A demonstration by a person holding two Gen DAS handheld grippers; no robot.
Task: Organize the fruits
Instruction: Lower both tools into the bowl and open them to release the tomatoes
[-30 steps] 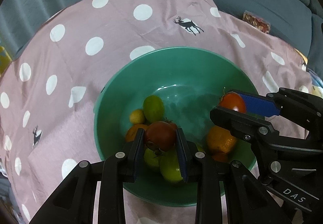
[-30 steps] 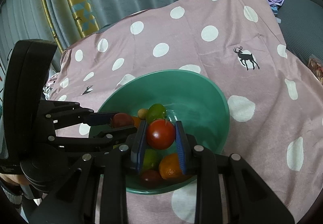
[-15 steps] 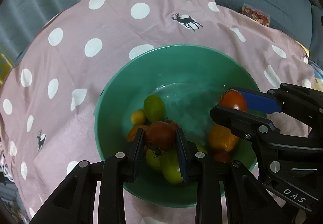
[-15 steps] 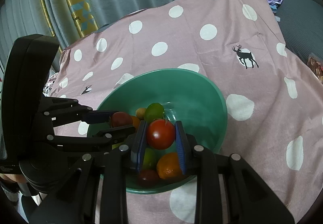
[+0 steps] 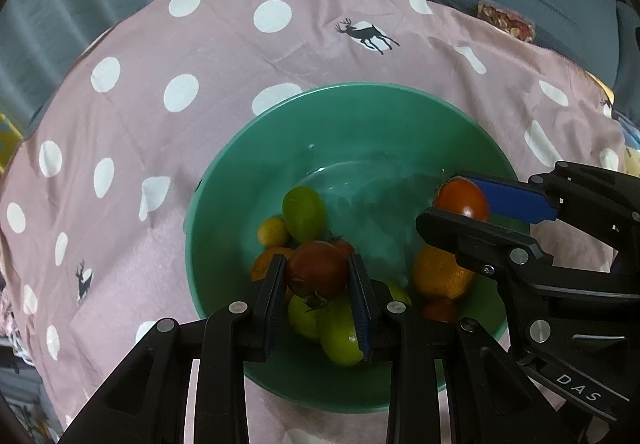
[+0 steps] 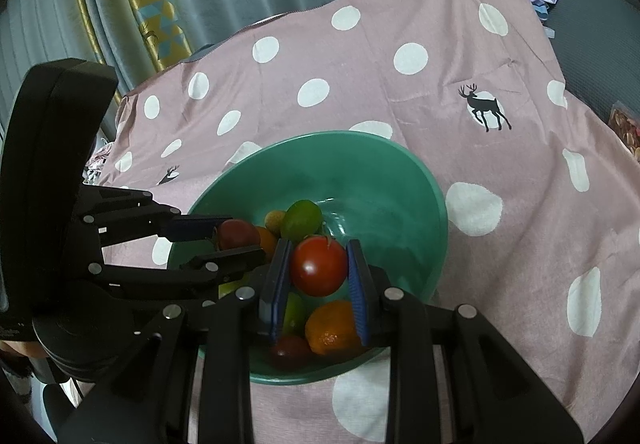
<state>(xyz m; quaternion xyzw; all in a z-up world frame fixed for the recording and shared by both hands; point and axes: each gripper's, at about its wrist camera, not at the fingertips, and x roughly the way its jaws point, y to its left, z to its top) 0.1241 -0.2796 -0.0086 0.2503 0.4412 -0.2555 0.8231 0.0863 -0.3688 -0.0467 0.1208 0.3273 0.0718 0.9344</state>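
From my left wrist view, my left claw (image 5: 318, 284) is clamped on a dark red tomato (image 5: 317, 269) over the green bowl (image 5: 280, 132), with limes and an orange (image 5: 442, 276) beneath. Nothing has shifted in the last second.

From my right wrist view, my right claw (image 6: 319, 276) pinches a bright red tomato (image 6: 319, 266) above the same bowl. Both grips have held steady, so I judge both tomatoes secure and ready to lift out for sorting.
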